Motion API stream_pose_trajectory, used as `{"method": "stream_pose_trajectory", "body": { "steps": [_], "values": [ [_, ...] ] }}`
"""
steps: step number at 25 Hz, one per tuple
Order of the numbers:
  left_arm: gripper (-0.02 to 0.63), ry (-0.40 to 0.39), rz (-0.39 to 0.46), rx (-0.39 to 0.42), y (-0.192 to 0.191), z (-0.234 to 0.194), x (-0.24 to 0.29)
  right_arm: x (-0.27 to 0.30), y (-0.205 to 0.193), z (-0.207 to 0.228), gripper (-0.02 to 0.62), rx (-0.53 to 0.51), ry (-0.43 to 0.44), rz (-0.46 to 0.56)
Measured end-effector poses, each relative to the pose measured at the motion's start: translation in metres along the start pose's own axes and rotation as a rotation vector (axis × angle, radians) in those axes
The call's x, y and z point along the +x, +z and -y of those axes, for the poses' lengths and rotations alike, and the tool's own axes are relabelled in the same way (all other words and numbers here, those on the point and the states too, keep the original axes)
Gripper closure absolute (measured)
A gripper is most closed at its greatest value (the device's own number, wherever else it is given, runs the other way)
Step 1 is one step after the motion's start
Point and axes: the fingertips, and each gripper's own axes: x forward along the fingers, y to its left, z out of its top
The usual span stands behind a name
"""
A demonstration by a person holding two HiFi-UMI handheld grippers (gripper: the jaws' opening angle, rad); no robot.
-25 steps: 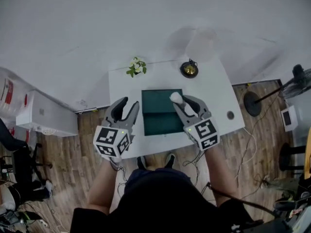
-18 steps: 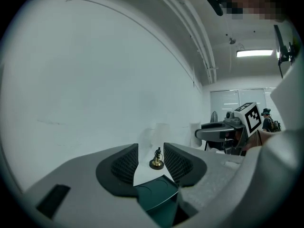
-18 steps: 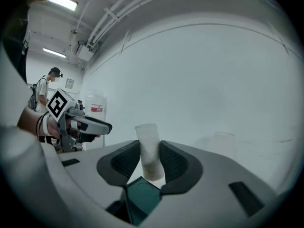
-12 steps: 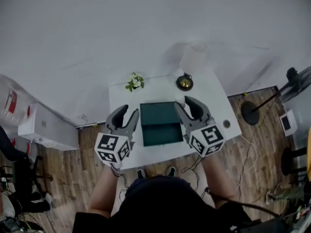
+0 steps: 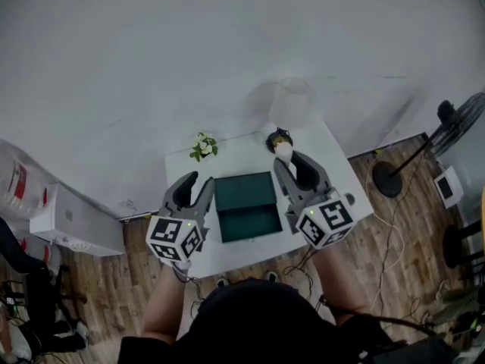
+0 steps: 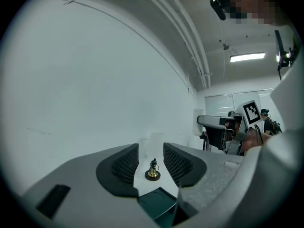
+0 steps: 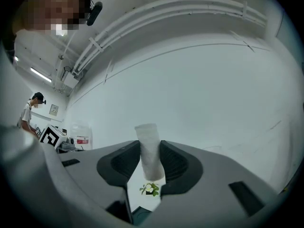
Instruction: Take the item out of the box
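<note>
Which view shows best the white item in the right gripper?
The right gripper view: the white item stands large, clamped between the jaws. The head view shows only its small tip; the left gripper view does not show it.

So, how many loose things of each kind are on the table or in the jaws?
Box: 1
Plant: 1
Bell: 1
White roll, in the right gripper: 1
Pale cup at the back, faint: 1
Total: 5
</note>
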Motion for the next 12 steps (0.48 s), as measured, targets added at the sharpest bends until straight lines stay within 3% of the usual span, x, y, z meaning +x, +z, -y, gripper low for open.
{"method": "stream_pose_trajectory", "body": {
  "steps": [12],
  "values": [
    [0.445,-0.014,0.035,-0.011,0.013,-0.002,0.004,-0.001,0.008,0.007,0.457,0.006,-0.026,0.033]
  ]
}}
